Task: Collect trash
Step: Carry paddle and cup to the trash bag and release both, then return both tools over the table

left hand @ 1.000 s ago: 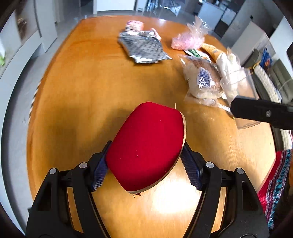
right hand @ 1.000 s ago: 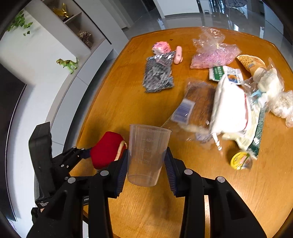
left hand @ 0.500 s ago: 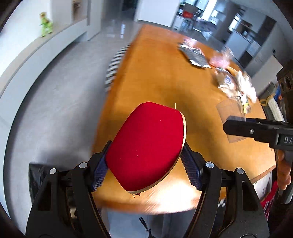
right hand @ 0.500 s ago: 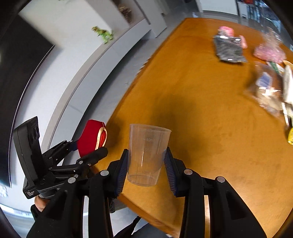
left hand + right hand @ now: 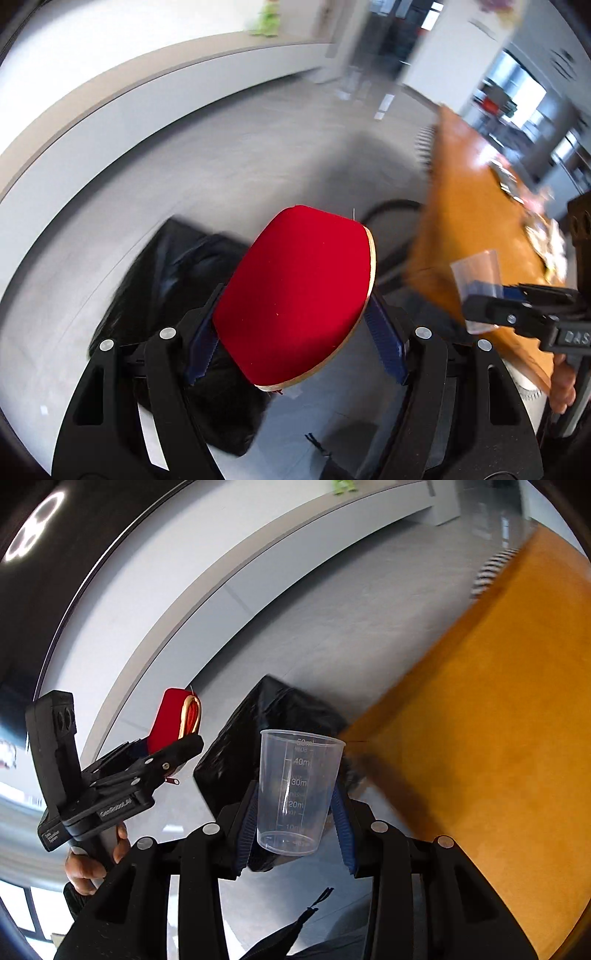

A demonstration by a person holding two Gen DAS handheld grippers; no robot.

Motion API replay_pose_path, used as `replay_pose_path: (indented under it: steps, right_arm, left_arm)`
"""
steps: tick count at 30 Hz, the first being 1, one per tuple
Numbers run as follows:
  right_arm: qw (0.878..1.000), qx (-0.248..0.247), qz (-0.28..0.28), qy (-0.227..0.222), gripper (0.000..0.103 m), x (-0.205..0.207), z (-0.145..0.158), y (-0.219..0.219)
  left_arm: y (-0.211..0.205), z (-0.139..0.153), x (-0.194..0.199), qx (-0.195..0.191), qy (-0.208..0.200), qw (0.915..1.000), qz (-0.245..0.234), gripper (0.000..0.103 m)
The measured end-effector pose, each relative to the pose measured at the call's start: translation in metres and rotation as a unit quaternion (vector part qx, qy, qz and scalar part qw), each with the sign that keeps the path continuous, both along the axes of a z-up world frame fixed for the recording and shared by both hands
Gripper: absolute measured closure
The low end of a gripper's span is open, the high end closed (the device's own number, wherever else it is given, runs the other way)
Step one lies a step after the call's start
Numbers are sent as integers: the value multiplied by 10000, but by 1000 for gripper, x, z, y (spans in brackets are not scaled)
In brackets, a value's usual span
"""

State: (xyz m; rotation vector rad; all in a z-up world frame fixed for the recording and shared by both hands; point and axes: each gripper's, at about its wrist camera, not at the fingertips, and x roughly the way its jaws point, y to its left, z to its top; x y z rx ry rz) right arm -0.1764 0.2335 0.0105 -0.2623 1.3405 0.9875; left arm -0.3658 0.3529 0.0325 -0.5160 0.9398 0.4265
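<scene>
clear measuring cup (image 5: pixel 299 794) sits upright at lower centre of the right wrist view, pinched by the right gripper (image 5: pixel 297 819). left gripper (image 5: pixel 295 332) clamps a red paddle (image 5: pixel 295 295) at mid-frame. below both, a black bag (image 5: pixel 173 280), probably a trash bag, lies on grey floor beside the wooden table (image 5: pixel 498 720).

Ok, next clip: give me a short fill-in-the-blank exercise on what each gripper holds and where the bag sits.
1. The left gripper is shut on a flat ____ velvet-covered pad with a pale rim.
2. The right gripper is shut on a clear plastic measuring ____ with printed volume marks.
3. The crumpled black plastic trash bag sits on the grey ____, beside the orange wooden table.

Missing words: red; cup; floor
</scene>
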Motion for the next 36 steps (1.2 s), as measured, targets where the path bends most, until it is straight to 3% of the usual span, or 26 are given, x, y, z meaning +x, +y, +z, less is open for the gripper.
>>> replay_pose_path:
  steps: [5,6,7,8,10,13,15,27,36]
  right_arm:
    - [9990,63,400,207,60,-20,-23,59]
    - [9985,5,504,193,54,-22,-27,70]
    - [9982,-135,569,99,37,-33,-32,77]
    - [9983,-216,546,-27,33,-42,-36,82]
    - [9983,-165,548,-51,33,-54,-39,85]
    - [9978,-157,638,31,33,-57,-40,80]
    - [9975,-160,691,-52,33,-58,-38,76]
    - [9995,163,256,-3,33,-33,-11,23]
    - [9970,221,-530,-523,33,23,31,-63]
  left_arm:
    - [39,-35,-47,-274,154,9962,808,32]
    - [43,-40,-53,-310,141,9950,940,24]
    - [49,-45,-60,-263,172,9928,1154,15]
    - [54,-46,-66,-130,206,9894,1433,6]
    - [62,-49,-81,66,242,9809,1927,6]
    - [73,-57,-91,-247,314,9749,2191,6]
    - [75,-60,-90,-380,317,9757,2135,6]
    - [29,-28,-33,8,95,9918,1272,6]
    - [-34,13,55,225,-110,9995,178,6]
